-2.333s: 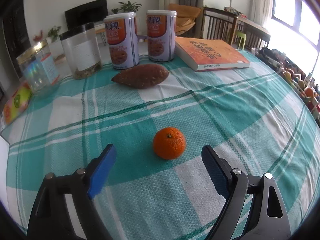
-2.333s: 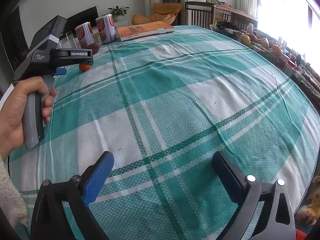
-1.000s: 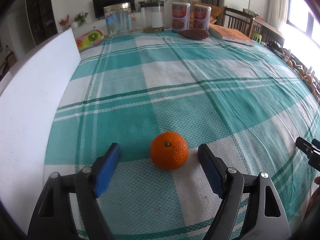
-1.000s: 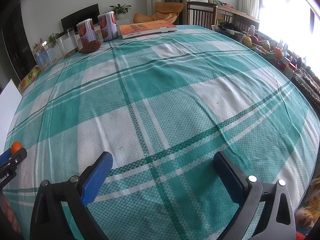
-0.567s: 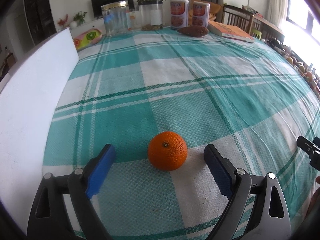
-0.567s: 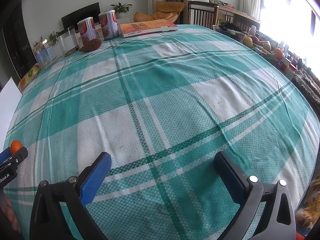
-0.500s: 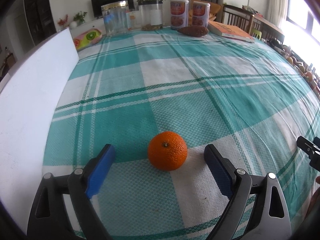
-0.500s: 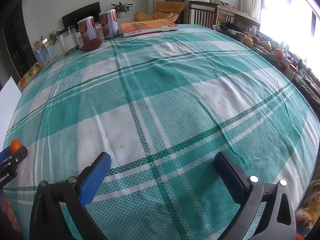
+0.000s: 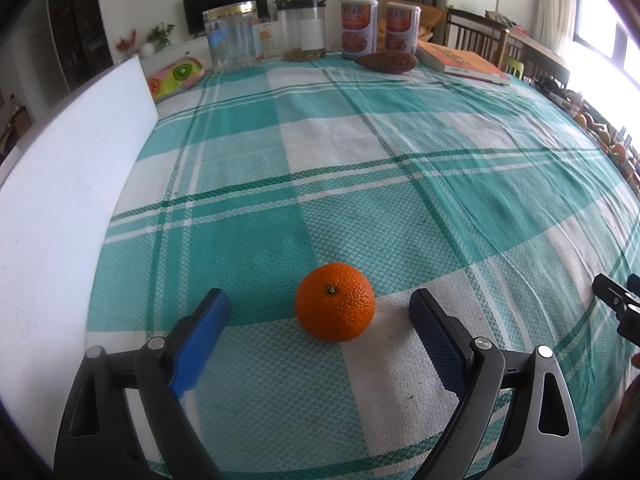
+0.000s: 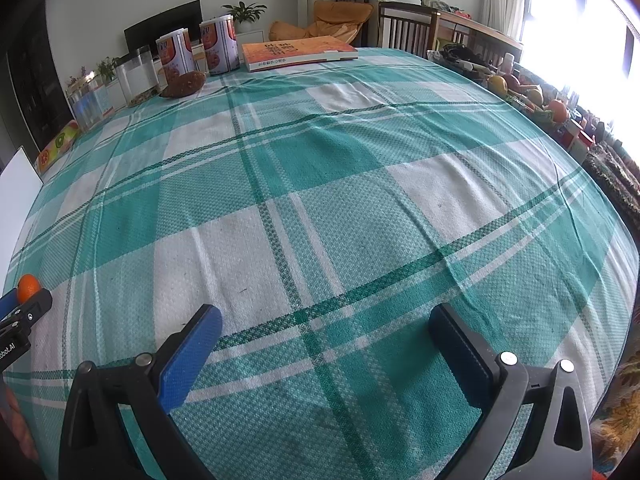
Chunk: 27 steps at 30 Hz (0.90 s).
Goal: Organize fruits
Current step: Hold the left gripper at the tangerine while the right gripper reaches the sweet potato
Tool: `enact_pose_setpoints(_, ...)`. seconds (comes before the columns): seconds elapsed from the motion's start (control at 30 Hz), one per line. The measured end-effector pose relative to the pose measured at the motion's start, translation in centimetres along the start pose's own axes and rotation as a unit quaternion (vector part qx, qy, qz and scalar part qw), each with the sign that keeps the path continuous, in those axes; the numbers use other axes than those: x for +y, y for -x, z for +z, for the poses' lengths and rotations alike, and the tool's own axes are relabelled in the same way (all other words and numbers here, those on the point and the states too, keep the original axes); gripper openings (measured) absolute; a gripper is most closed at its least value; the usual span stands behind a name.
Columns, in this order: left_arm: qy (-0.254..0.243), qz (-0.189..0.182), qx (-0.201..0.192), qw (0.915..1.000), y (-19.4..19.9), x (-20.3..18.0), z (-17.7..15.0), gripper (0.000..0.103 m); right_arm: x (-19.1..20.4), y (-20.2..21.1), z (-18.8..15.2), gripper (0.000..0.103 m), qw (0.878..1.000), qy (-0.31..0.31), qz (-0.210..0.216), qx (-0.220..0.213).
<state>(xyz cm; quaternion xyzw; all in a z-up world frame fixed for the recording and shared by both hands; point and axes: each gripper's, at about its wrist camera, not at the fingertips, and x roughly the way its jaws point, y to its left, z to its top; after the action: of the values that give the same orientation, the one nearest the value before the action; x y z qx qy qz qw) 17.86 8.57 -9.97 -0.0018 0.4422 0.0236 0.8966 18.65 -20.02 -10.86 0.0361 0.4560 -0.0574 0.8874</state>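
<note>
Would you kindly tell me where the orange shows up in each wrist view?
Left wrist: the orange sits low in the centre, between the open left claw.
Right wrist: the orange peeks in at the far left edge.
Shared landmark: the sweet potato by the cans.

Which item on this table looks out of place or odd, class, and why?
The sweet potato lies loose on the tablecloth before the two cans, a root vegetable, not fruit. The orange sits alone between the open left claw fingers. Nothing looks spilled or damaged.
</note>
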Motion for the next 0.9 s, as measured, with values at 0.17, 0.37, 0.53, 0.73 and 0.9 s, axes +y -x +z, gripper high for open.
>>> enact_pose_setpoints(0.17, 0.0, 0.0, 0.0, 1.0, 0.0, 0.0, 0.0, 0.093, 0.0, 0.0, 0.0, 0.103, 1.0, 0.0, 0.0, 0.0)
enact_pose_setpoints(0.37, 0.0, 0.0, 0.0, 1.0, 0.0, 0.0, 0.0, 0.093, 0.1, 0.0, 0.0, 0.103, 1.0, 0.0, 0.0, 0.0)
enact_pose_setpoints(0.53, 0.0, 0.0, 0.0, 1.0, 0.0, 0.0, 0.0, 0.093, 0.1, 0.0, 0.0, 0.103, 1.0, 0.0, 0.0, 0.0)
enact_pose_setpoints(0.73, 0.0, 0.0, 0.0, 1.0, 0.0, 0.0, 0.0, 0.093, -0.9, 0.7, -0.1, 0.103, 0.999, -0.029, 0.032, -0.013)
enact_pose_setpoints(0.9, 0.0, 0.0, 0.0, 1.0, 0.0, 0.0, 0.0, 0.093, -1.1, 2.5, 0.7, 0.103, 0.992, -0.054, 0.115, -0.023)
